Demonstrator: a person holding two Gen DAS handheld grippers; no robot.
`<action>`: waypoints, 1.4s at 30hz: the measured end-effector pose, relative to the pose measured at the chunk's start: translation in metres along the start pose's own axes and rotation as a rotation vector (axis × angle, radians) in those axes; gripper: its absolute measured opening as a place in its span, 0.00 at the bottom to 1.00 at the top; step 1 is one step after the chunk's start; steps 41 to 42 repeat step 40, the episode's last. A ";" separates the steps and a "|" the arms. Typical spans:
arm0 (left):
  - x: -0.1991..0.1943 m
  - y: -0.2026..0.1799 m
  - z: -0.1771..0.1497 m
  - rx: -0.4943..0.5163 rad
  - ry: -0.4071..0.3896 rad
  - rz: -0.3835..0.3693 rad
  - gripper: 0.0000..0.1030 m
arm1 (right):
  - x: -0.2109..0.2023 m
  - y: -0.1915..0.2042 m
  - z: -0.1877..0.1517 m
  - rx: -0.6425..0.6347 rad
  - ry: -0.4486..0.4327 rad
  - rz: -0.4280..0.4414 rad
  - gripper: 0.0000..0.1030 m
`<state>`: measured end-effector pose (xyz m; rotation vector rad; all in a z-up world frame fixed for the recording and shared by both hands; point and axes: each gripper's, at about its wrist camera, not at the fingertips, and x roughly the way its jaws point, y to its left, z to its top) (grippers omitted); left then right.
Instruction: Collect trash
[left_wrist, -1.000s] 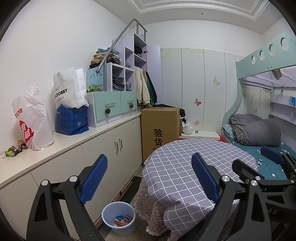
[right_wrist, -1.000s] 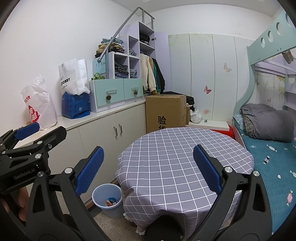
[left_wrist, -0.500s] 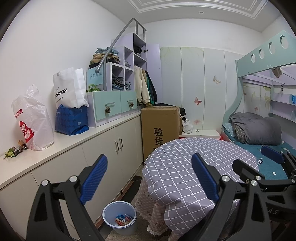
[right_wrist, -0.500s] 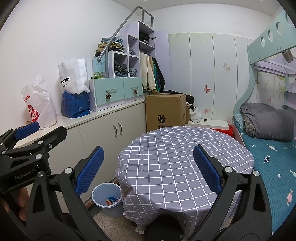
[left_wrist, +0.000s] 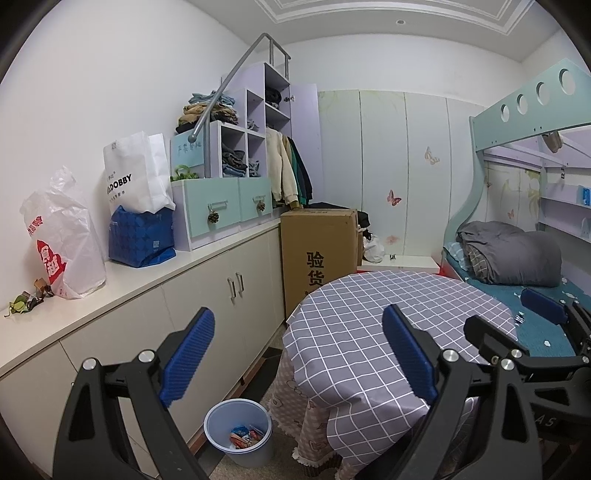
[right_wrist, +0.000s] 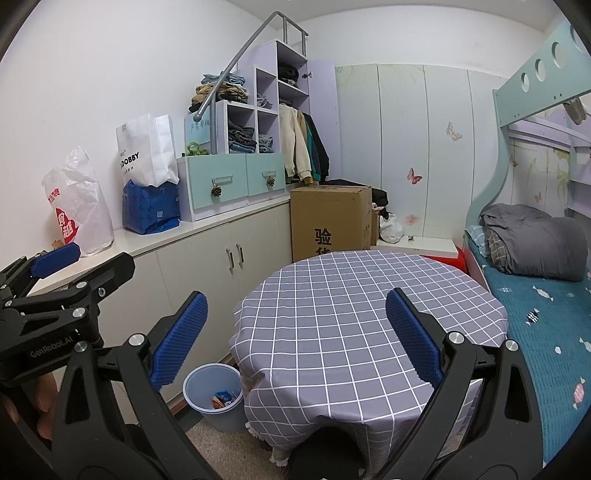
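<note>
Both claws wide, holding nothing: left claw (left_wrist: 297, 358), right claw (right_wrist: 295, 338). Wrappers (left_wrist: 246, 439) in blue bin (left_wrist: 239, 435), floor, near-left of round desk (right_wrist: 369, 295). Crumpled scraps (left_wrist: 29, 297) on far-left counter (left_wrist: 155, 273). Stage unclear: either scraps remain to collect, or finished.

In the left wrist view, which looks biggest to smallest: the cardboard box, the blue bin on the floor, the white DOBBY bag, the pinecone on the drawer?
1. cardboard box
2. white DOBBY bag
3. blue bin, close to the bag; it sits nearer the camera, so unsure
4. pinecone
</note>
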<state>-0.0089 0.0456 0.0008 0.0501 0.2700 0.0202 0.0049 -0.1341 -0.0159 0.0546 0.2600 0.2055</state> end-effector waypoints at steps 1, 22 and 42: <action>0.002 0.001 0.000 0.003 0.005 0.000 0.88 | 0.002 -0.001 -0.001 0.004 0.001 0.002 0.92; 0.071 -0.017 0.008 0.048 0.085 0.062 0.88 | 0.074 -0.042 0.003 0.045 0.063 0.046 0.92; 0.146 -0.067 0.013 0.086 0.174 0.112 0.88 | 0.142 -0.111 -0.001 0.053 0.136 0.018 0.92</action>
